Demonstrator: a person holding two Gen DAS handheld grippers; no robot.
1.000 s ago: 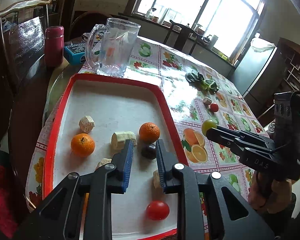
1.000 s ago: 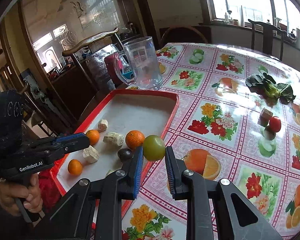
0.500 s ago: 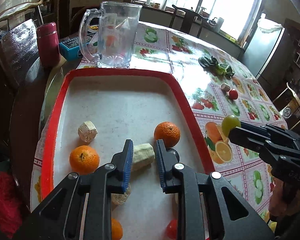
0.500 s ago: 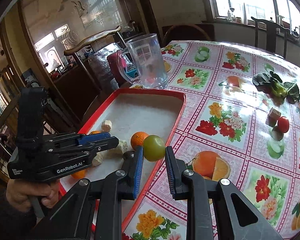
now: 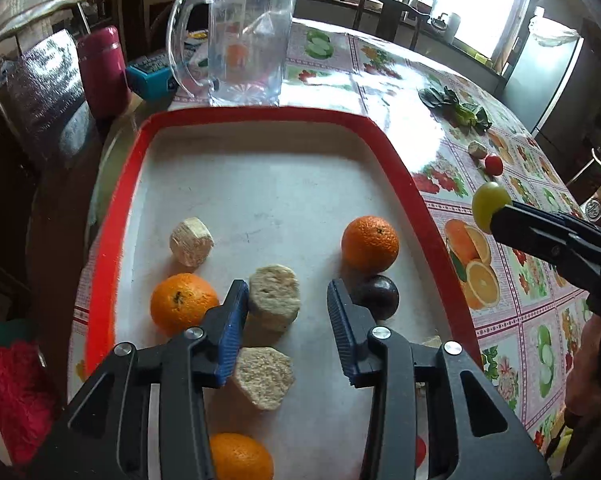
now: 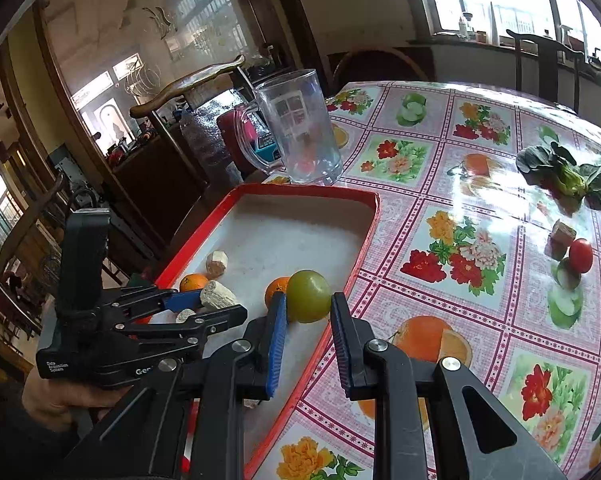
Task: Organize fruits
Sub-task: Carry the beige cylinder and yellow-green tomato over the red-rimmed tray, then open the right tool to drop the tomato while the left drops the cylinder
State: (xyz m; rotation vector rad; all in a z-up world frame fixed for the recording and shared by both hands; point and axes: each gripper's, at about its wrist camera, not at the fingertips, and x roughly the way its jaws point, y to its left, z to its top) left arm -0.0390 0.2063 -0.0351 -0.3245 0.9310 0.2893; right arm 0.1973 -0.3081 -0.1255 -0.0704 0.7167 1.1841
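Note:
A red-rimmed white tray point(image 5: 120, 200) holds oranges point(image 5: 370, 243), beige chunks point(image 5: 274, 297) and a dark plum point(image 5: 376, 296). My left gripper point(image 5: 286, 304) is open low over the tray, one beige chunk between its fingers. My right gripper point(image 6: 309, 312) is shut on a green fruit point(image 6: 309, 296) and holds it above the tray's right rim point(image 6: 364, 244). The green fruit also shows in the left wrist view point(image 5: 490, 204).
A clear plastic mug point(image 5: 240, 40) stands behind the tray, with a pink flask point(image 5: 100, 72) and a blue box point(image 5: 150, 74) to its left. On the flowered tablecloth lie leafy greens point(image 6: 568, 178), a red tomato point(image 6: 581, 255) and a brown chunk point(image 6: 560, 240).
My left gripper has moved forward over the tray and now straddles a beige chunk. My right gripper, still holding the green fruit, has stayed by the tray's right rim.

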